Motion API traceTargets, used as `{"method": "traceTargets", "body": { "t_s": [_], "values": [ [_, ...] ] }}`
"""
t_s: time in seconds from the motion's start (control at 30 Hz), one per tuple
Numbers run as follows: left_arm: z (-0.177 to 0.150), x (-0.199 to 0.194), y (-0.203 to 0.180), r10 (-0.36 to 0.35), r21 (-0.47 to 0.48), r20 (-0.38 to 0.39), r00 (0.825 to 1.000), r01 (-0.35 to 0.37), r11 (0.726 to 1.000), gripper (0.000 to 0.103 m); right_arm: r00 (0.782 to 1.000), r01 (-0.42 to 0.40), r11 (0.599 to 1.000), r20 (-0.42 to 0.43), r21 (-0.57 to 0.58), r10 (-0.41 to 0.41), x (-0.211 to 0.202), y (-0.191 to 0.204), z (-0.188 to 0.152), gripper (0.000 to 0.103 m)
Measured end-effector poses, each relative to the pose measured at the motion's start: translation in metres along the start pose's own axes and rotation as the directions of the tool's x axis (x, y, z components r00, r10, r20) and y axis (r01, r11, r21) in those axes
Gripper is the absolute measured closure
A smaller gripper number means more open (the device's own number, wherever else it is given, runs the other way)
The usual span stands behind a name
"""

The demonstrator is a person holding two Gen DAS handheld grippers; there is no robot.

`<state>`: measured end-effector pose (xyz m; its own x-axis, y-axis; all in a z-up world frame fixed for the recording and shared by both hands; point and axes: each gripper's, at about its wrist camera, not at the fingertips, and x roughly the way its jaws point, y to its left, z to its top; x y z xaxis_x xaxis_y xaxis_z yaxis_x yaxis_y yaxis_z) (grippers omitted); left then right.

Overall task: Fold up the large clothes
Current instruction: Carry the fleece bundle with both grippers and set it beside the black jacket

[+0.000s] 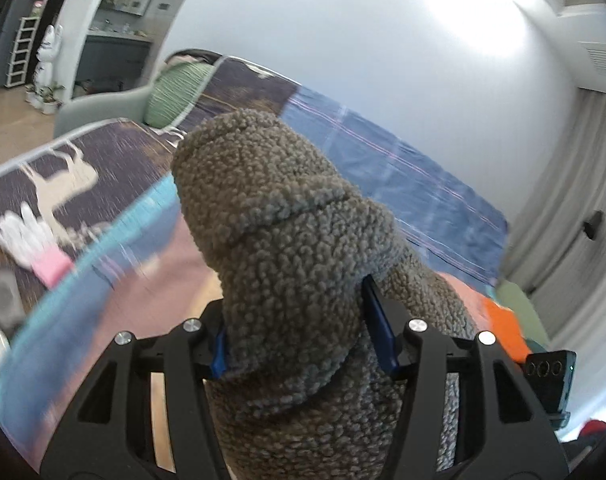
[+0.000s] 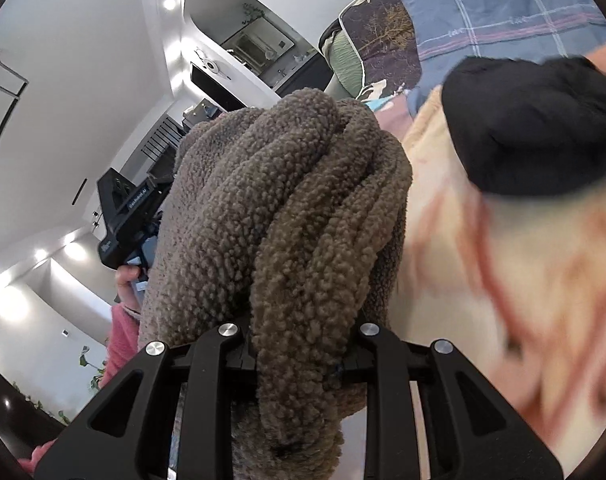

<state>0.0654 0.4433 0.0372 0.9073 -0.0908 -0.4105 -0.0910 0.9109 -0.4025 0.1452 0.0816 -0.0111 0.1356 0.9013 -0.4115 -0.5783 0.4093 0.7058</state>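
Note:
A thick grey-brown fleece garment [image 1: 287,248] fills the middle of the left wrist view. My left gripper [image 1: 299,344] is shut on a bunched fold of it, which stands up past the blue pads [image 1: 377,324]. In the right wrist view the same fleece garment [image 2: 287,216] hangs in heavy folds. My right gripper [image 2: 299,360] is shut on it, with its fingertips buried in the pile. The left gripper's body [image 2: 129,210] shows behind the fleece, held by a hand in a pink sleeve. The garment is lifted above the bed.
Below lies a bed with a purple deer-print cover [image 1: 63,176], a blue plaid blanket [image 1: 403,176] and a pink and teal sheet [image 1: 115,272]. White gloves [image 1: 27,236] and orange cloth [image 1: 503,328] lie on it. A black garment [image 2: 535,124] rests on cream cloth [image 2: 503,280].

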Motion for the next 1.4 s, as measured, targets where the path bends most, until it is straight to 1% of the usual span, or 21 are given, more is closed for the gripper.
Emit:
{"method": "traceTargets", "body": {
  "t_s": [0.17, 0.27, 0.3, 0.33, 0.37, 0.4, 0.43, 0.47, 0.5, 0.53, 0.57, 0.6, 0.63, 0.7, 0.77, 0.87, 0.93, 1.1, 1.13, 1.23, 1.4],
  "values": [
    [0.06, 0.063, 0.004, 0.098, 0.028, 0.041, 0.994, -0.099, 0.995, 0.05, 0.998, 0.059, 0.998, 0.039, -0.015, -0.058, 0.062, -0.025, 0.084, 0.078],
    [0.095, 0.117, 0.009, 0.203, 0.067, 0.067, 0.977, -0.208, 0.976, 0.049, 0.987, 0.112, 0.993, 0.108, 0.032, -0.115, 0.106, -0.057, 0.121, 0.078],
    [0.103, 0.143, 0.014, 0.285, 0.071, 0.077, 0.955, -0.29, 0.954, 0.042, 0.981, 0.148, 0.988, 0.118, 0.051, -0.153, 0.119, -0.074, 0.128, 0.078],
    [0.101, 0.169, 0.018, 0.413, 0.071, 0.095, 0.906, -0.42, 0.905, 0.029, 0.967, 0.228, 0.971, 0.1, 0.078, -0.235, 0.138, -0.096, 0.135, 0.077],
    [0.094, 0.188, 0.02, 0.516, 0.067, 0.103, 0.85, -0.524, 0.849, 0.029, 0.952, 0.292, 0.95, 0.061, 0.108, -0.299, 0.153, -0.115, 0.135, 0.077],
    [0.08, 0.211, 0.027, 0.588, 0.057, 0.067, 0.806, -0.592, 0.804, 0.029, 0.931, 0.362, 0.92, -0.006, 0.15, -0.366, 0.175, -0.143, 0.13, 0.077],
    [0.063, 0.234, 0.034, 0.54, 0.052, -0.012, 0.841, -0.539, 0.841, 0.029, 0.912, 0.41, 0.902, -0.026, 0.135, -0.41, 0.188, -0.156, 0.123, 0.075],
    [0.048, 0.249, 0.037, 0.489, 0.057, -0.067, 0.87, -0.486, 0.872, 0.029, 0.912, 0.409, 0.909, -0.005, 0.087, -0.41, 0.194, -0.154, 0.118, 0.074],
    [0.025, 0.267, 0.036, 0.461, 0.102, -0.122, 0.879, -0.451, 0.887, 0.029, 0.901, 0.431, 0.902, 0.03, 0.029, -0.432, 0.198, -0.147, 0.114, 0.074],
    [-0.006, 0.29, 0.026, 0.489, 0.225, -0.148, 0.86, -0.452, 0.863, 0.029, 0.881, 0.471, 0.882, 0.037, 0.025, -0.472, 0.201, -0.143, 0.114, 0.074],
    [-0.024, 0.294, 0.013, 0.539, 0.312, -0.048, 0.841, -0.5, 0.808, 0.029, 0.869, 0.494, 0.869, 0.032, 0.027, -0.494, 0.203, -0.142, 0.115, 0.074],
    [-0.034, 0.294, 0.001, 0.585, 0.358, 0.036, 0.81, -0.557, 0.75, 0.033, 0.864, 0.502, 0.865, 0.035, 0.026, -0.502, 0.204, -0.141, 0.116, 0.073],
    [-0.037, 0.294, -0.003, 0.596, 0.37, 0.061, 0.8, -0.573, 0.731, 0.041, 0.858, 0.511, 0.859, 0.037, 0.024, -0.512, 0.205, -0.139, 0.116, 0.072],
    [-0.037, 0.292, -0.011, 0.601, 0.353, 0.051, 0.798, -0.577, 0.736, 0.042, 0.847, 0.529, 0.848, 0.046, 0.011, -0.529, 0.203, -0.133, 0.113, 0.067],
    [-0.033, 0.288, -0.009, 0.599, 0.35, 0.033, 0.8, -0.571, 0.743, 0.042, 0.851, 0.523, 0.852, 0.051, 0.006, -0.523, 0.19, -0.12, 0.105, 0.062],
    [-0.03, 0.268, -0.008, 0.571, 0.283, 0.032, 0.82, -0.555, 0.782, 0.036, 0.876, 0.474, 0.88, 0.096, 0.019, -0.473, 0.151, -0.088, 0.085, 0.049],
    [-0.029, 0.249, 0.0, 0.551, 0.222, 0.04, 0.834, -0.545, 0.809, 0.019, 0.871, 0.474, 0.88, 0.158, -0.025, -0.464, 0.121, -0.083, 0.061, 0.031],
    [-0.041, 0.21, -0.003, 0.486, 0.183, 0.035, 0.873, -0.484, 0.856, 0.009, 0.845, 0.528, 0.839, 0.189, -0.133, -0.501, 0.054, -0.065, 0.01, 0.027],
    [-0.045, 0.201, -0.007, 0.471, 0.182, 0.037, 0.881, -0.47, 0.864, 0.008, 0.832, 0.548, 0.824, 0.191, -0.141, -0.521, 0.044, -0.062, 0.002, 0.025],
    [-0.065, 0.163, -0.032, 0.425, 0.188, 0.049, 0.904, -0.426, 0.885, 0.006, 0.768, 0.635, 0.758, 0.229, -0.152, -0.598, 0.016, -0.058, -0.013, 0.02],
    [-0.099, 0.089, -0.099, 0.313, 0.282, 0.106, 0.944, -0.331, 0.901, 0.002, 0.67, 0.73, 0.668, 0.348, -0.146, -0.656, -0.036, -0.02, -0.045, 0.014]
  ]
}}
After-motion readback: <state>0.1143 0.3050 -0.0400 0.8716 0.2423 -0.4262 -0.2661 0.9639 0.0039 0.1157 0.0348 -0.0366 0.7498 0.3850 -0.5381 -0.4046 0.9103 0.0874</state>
